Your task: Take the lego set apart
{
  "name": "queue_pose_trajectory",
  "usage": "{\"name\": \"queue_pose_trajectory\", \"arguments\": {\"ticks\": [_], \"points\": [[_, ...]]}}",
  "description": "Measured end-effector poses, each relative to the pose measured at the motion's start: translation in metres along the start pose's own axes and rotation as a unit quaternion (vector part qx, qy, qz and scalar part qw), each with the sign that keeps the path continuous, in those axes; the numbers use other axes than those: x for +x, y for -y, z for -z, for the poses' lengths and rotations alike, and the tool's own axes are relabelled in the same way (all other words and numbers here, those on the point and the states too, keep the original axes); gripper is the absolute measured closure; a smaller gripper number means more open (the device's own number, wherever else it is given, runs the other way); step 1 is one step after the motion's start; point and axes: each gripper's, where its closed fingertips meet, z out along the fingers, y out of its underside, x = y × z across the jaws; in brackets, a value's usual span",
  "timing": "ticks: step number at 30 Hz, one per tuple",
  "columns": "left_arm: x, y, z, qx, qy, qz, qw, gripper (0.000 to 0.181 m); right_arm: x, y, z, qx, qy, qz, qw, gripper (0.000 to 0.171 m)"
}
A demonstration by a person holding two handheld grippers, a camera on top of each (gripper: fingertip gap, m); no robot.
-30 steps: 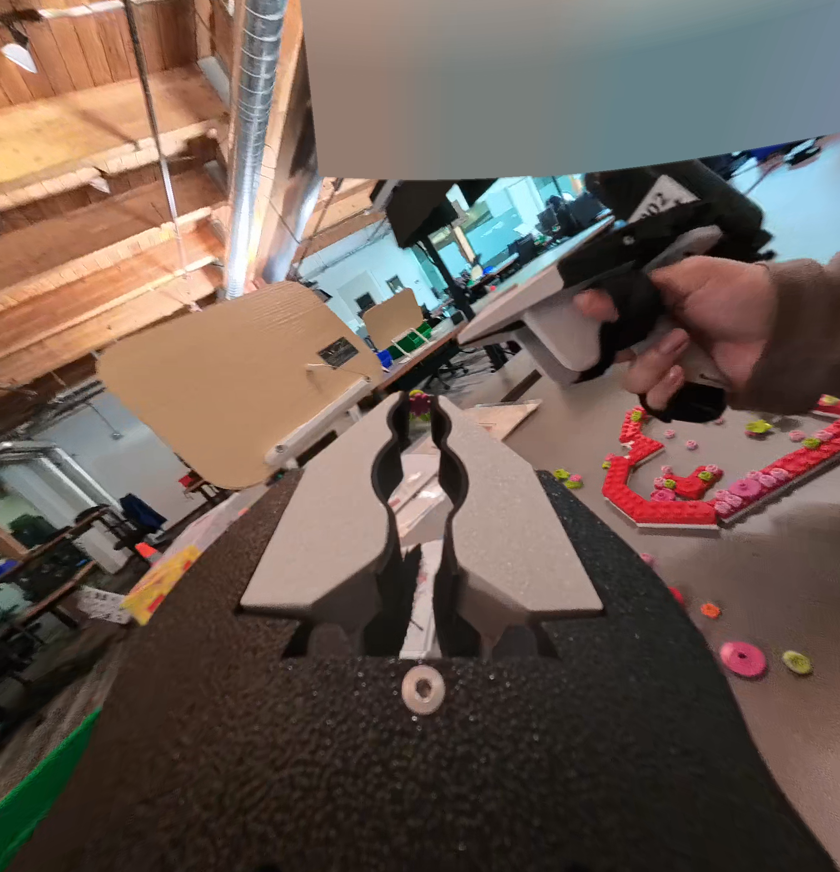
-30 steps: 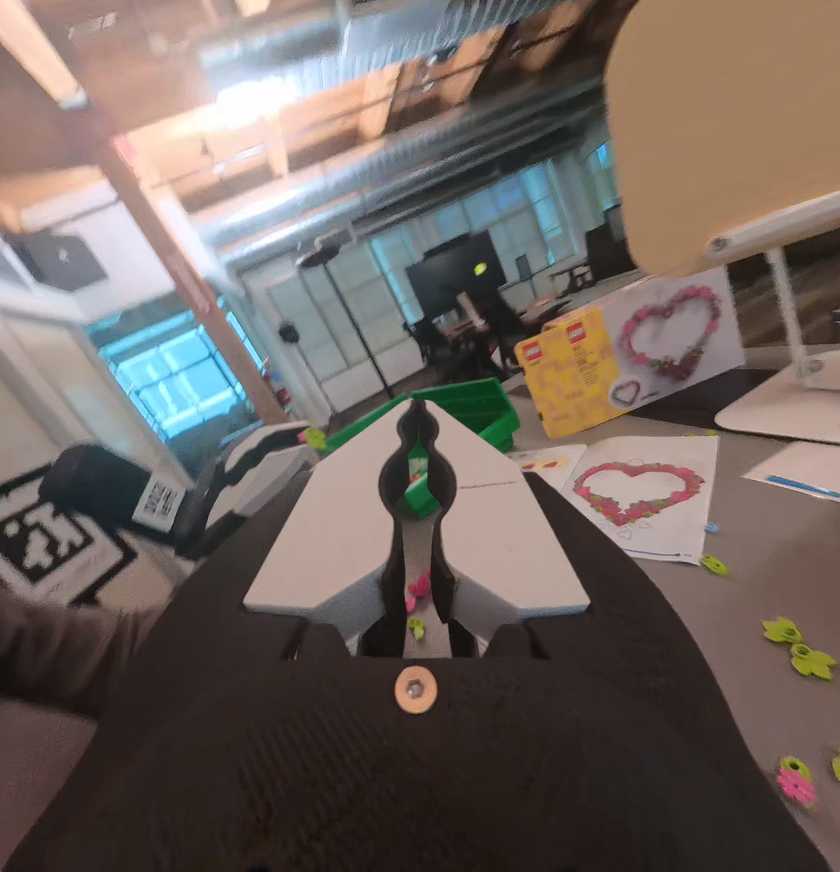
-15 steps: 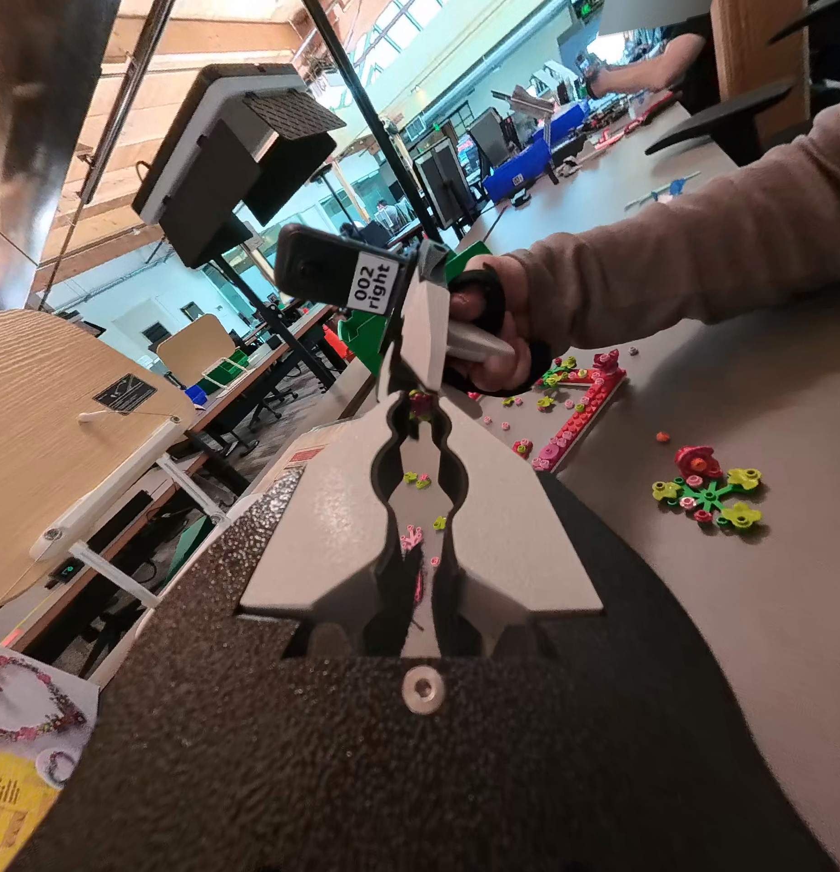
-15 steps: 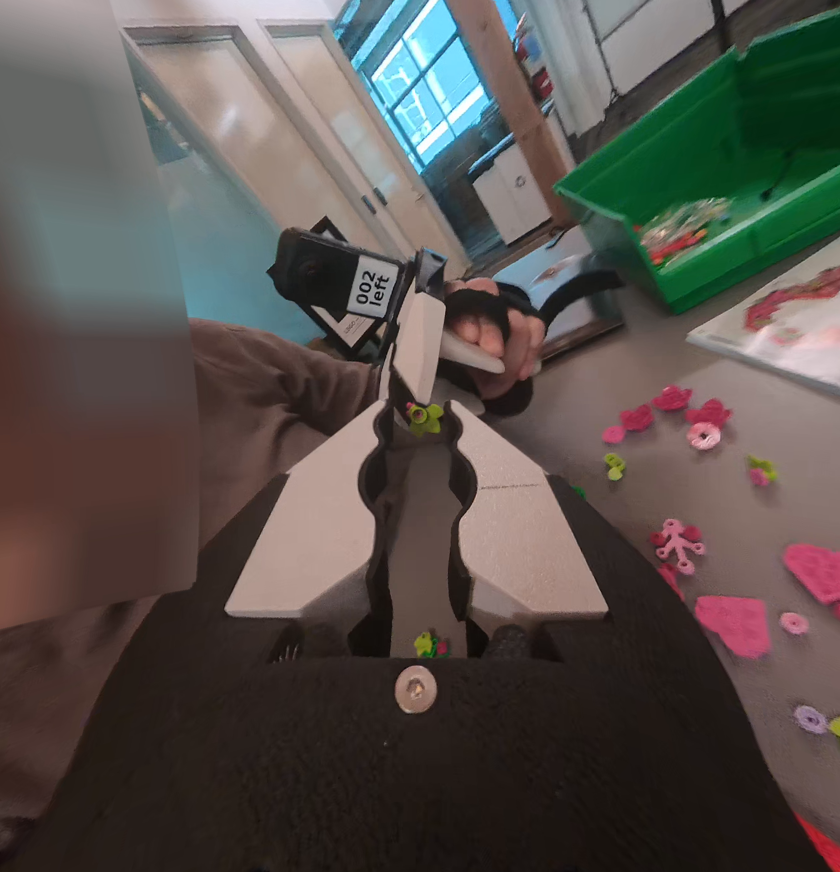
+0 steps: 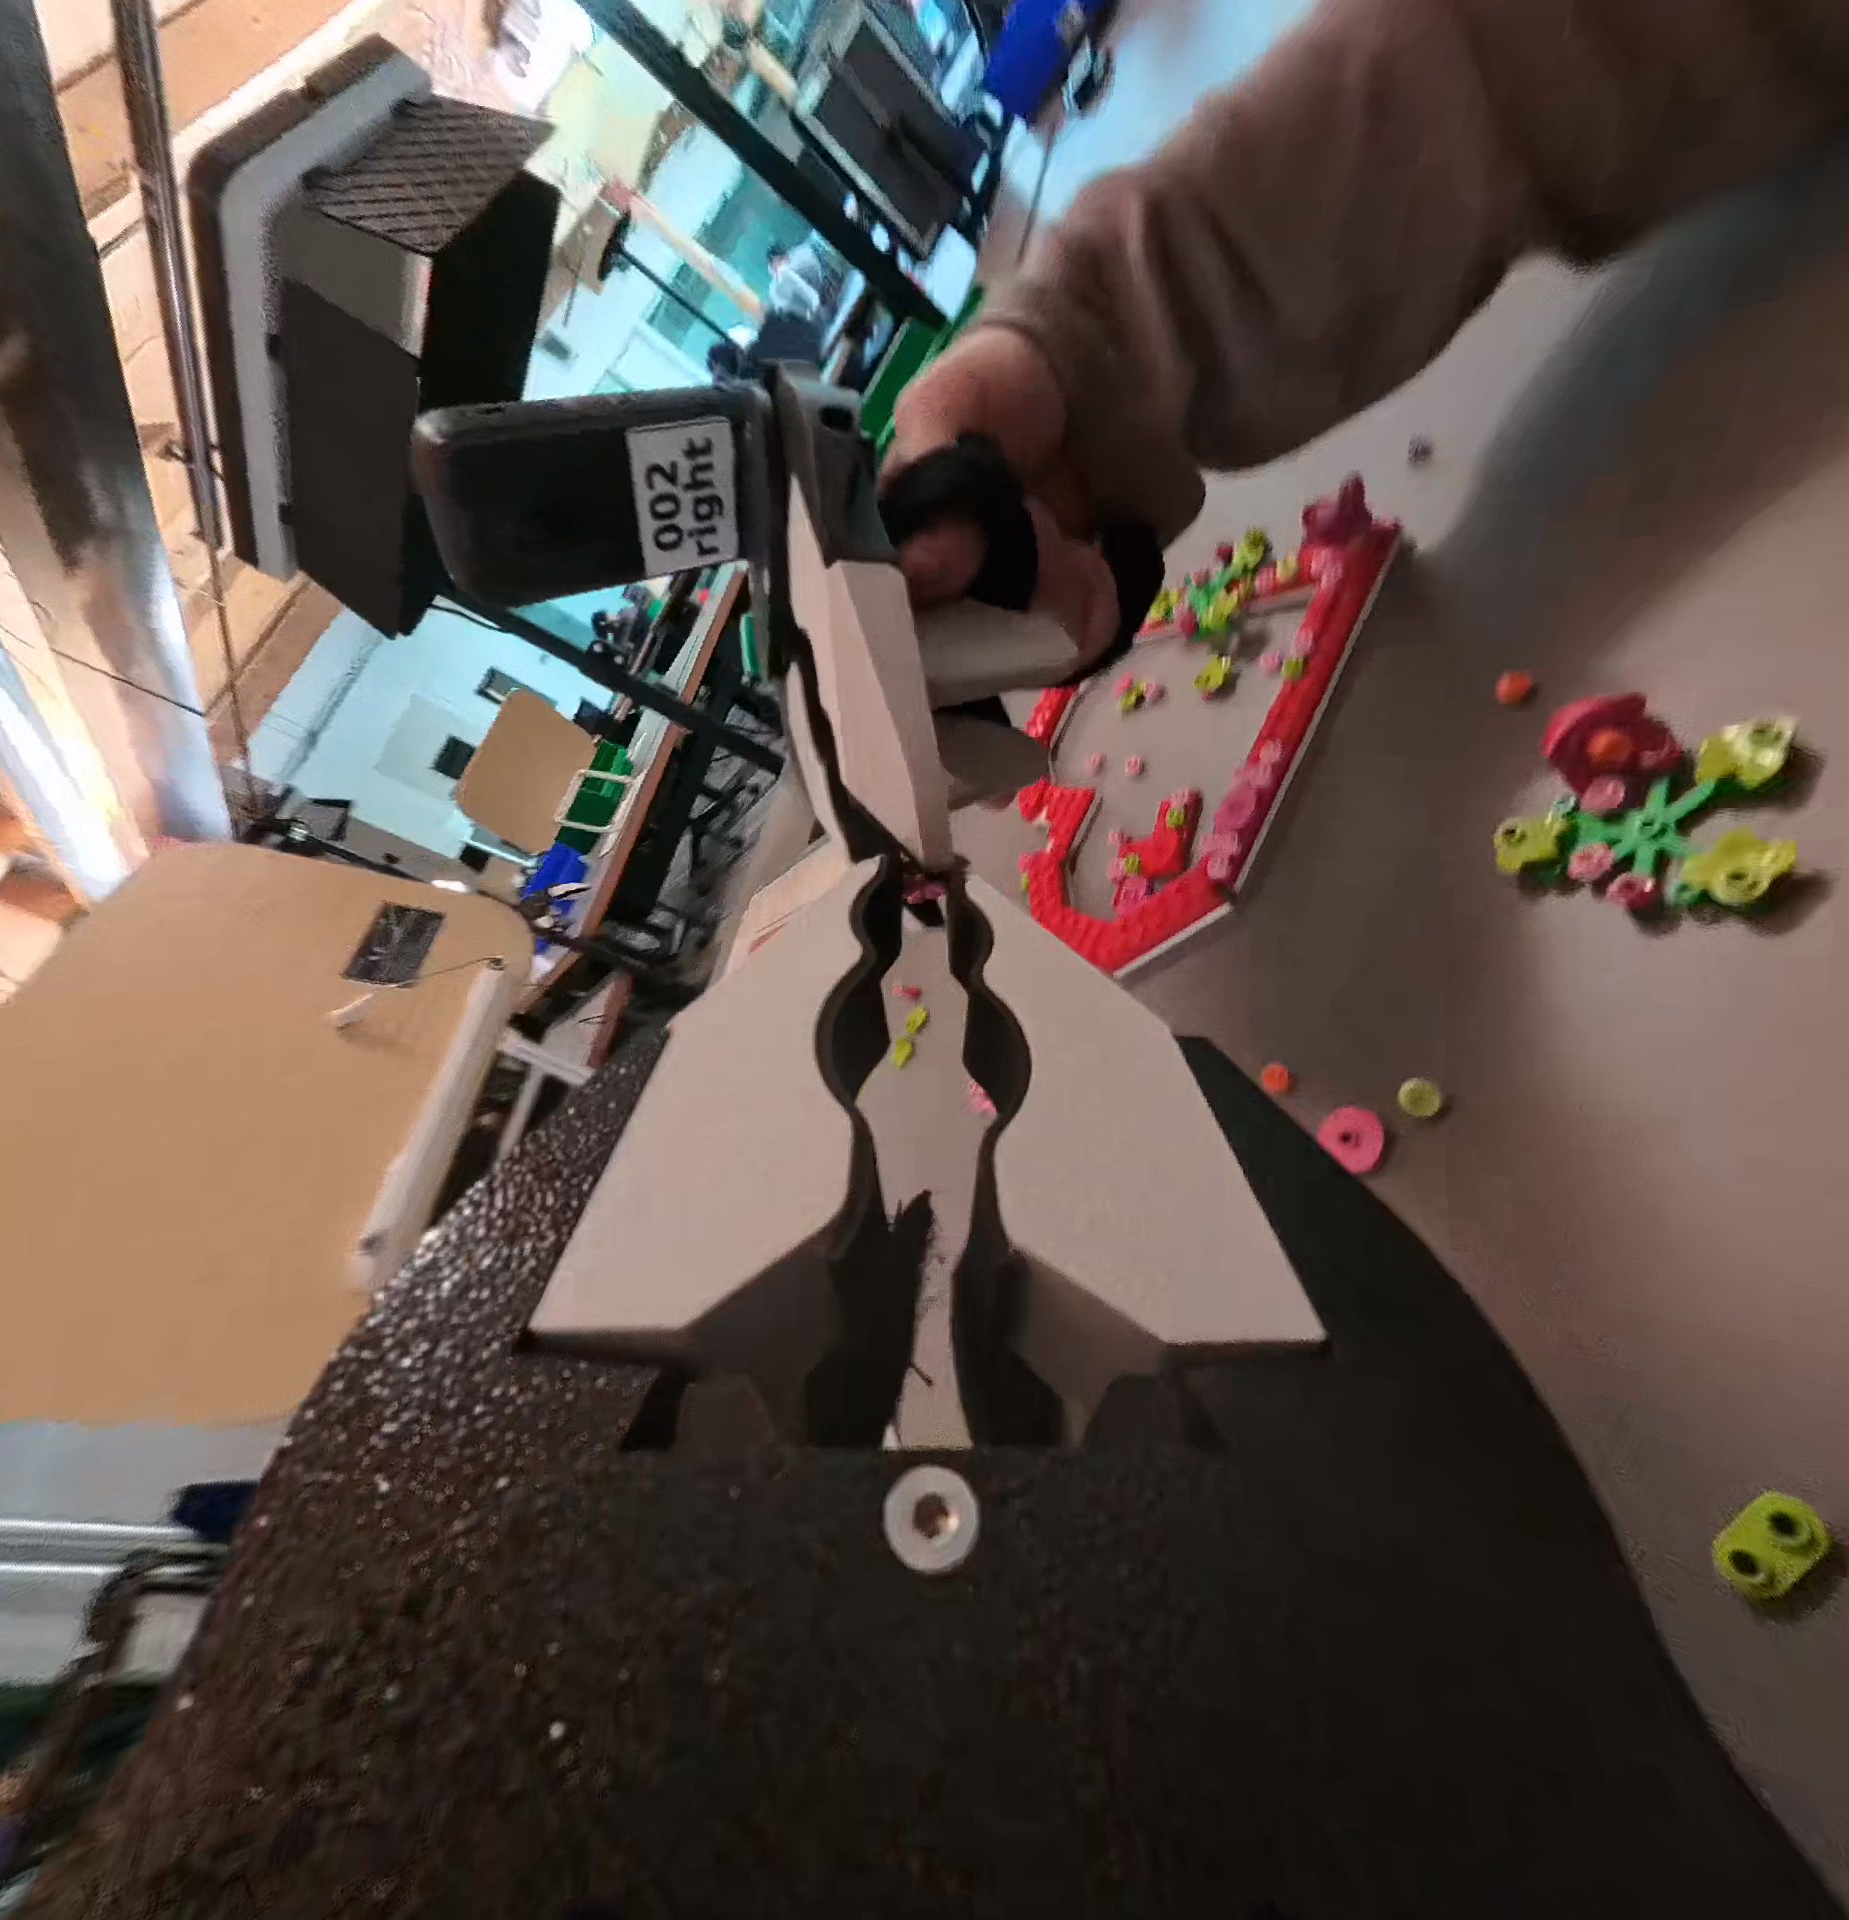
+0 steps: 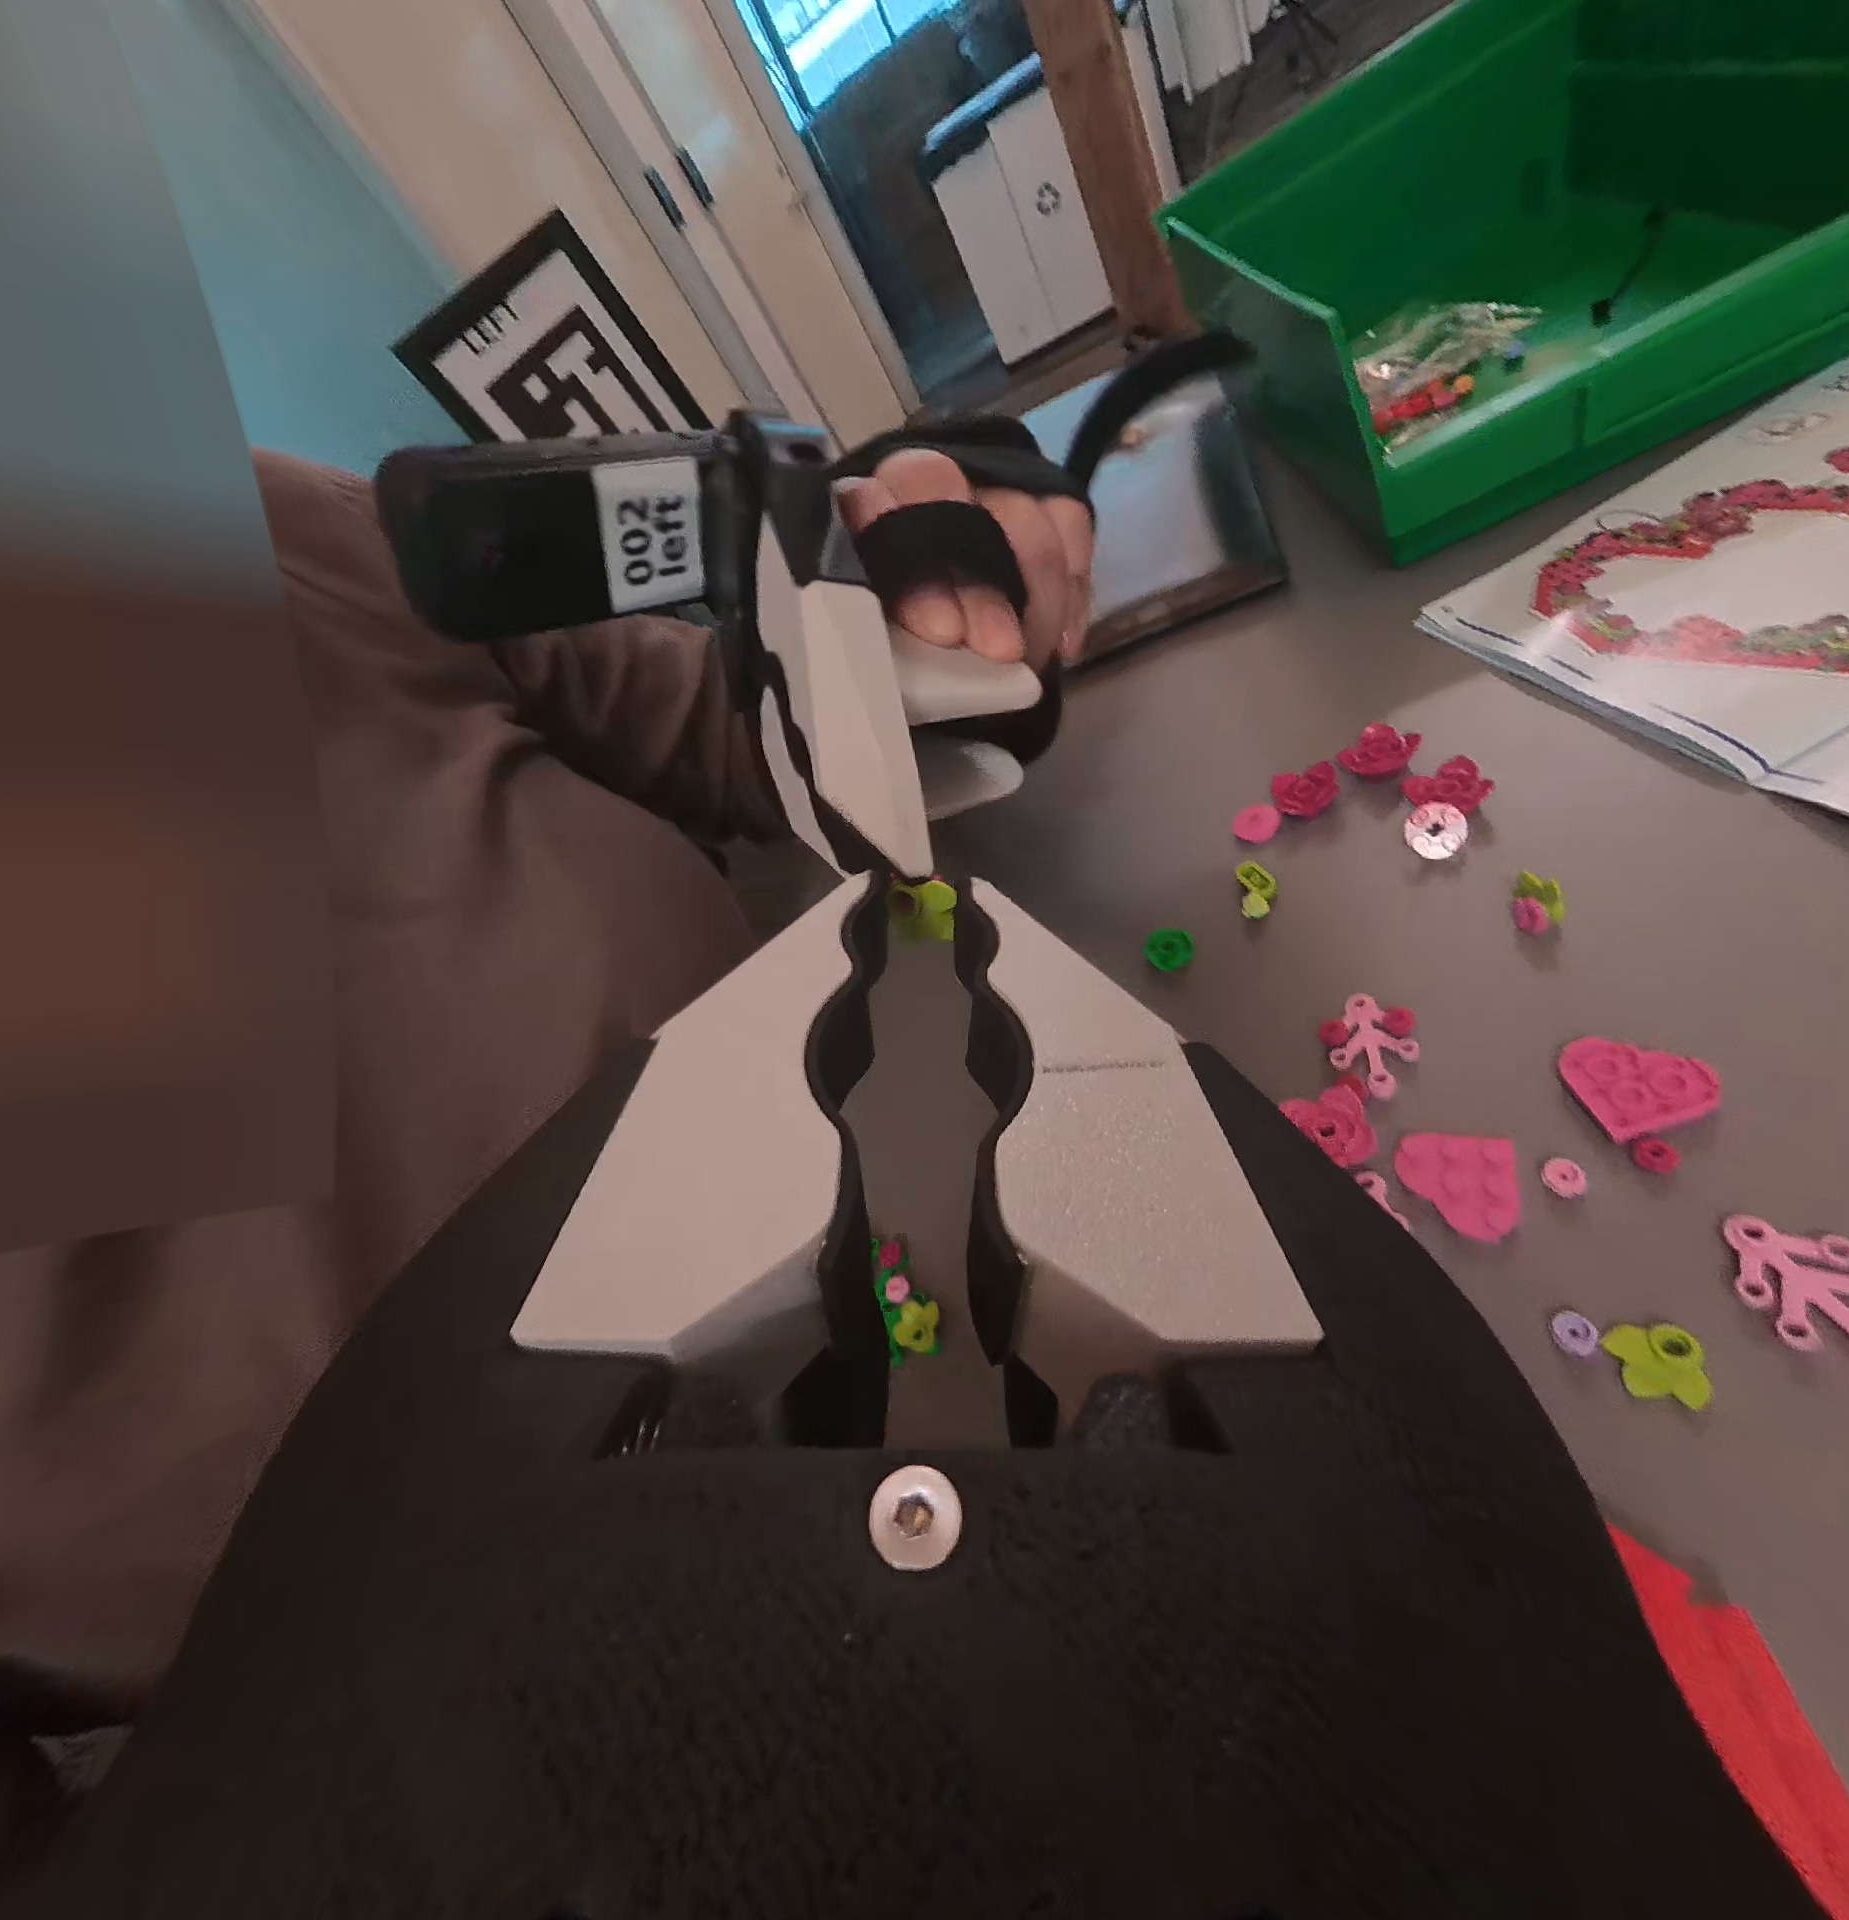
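I work over a grey table scattered with lego. The largest part is a red heart-shaped frame, lying flat toward the table's far side in the left wrist view, with pink and lime studs dotted along it. Beside it lies a green flower cluster with lime and dark red blooms. A green bin and a printed instruction sheet sit past the loose pink hearts in the right wrist view.

My two grippers meet tip to tip above the table. The left gripper is nearly closed, pinching a tiny pink-and-dark piece. The right gripper is likewise nearly closed on the lime flower end of the same small assembly.

My worry is that the piece is tiny and both grips are at the very tips; pulling or twisting unevenly could make one half spring loose and skitter across the table.
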Motion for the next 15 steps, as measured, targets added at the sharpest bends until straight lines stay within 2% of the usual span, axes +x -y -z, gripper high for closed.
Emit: {"name": "queue_pose_trajectory", "arguments": {"ticks": [2,7,9,11,12,15], "points": [[0.008,-0.002,-0.002,-0.013,-0.009,-0.027,1.000,0.175,0.001,-0.008,0.000,-0.004,-0.002,-0.007,1.000,0.159],[0.019,0.001,-0.004,0.000,-0.041,-0.021,0.999,0.175,-0.003,-0.022,0.004,0.001,-0.006,-0.027,1.000,0.160],[0.000,-0.012,0.009,-0.019,-0.001,-0.027,0.999,0.176,0.007,-0.027,0.030,0.028,-0.046,-0.042,0.998,0.160],[-0.011,-0.007,0.021,0.032,-0.014,0.062,0.997,0.176,0.009,-0.025,0.055,0.079,-0.069,-0.059,0.993,0.161],[-0.012,-0.011,0.018,0.032,-0.023,0.099,0.994,0.176,0.012,-0.028,0.057,0.082,-0.092,-0.049,0.991,0.160],[0.007,-0.045,-0.005,-0.049,-0.078,0.204,0.975,0.175,0.034,-0.053,0.035,0.000,-0.184,-0.009,0.983,0.160]]}}
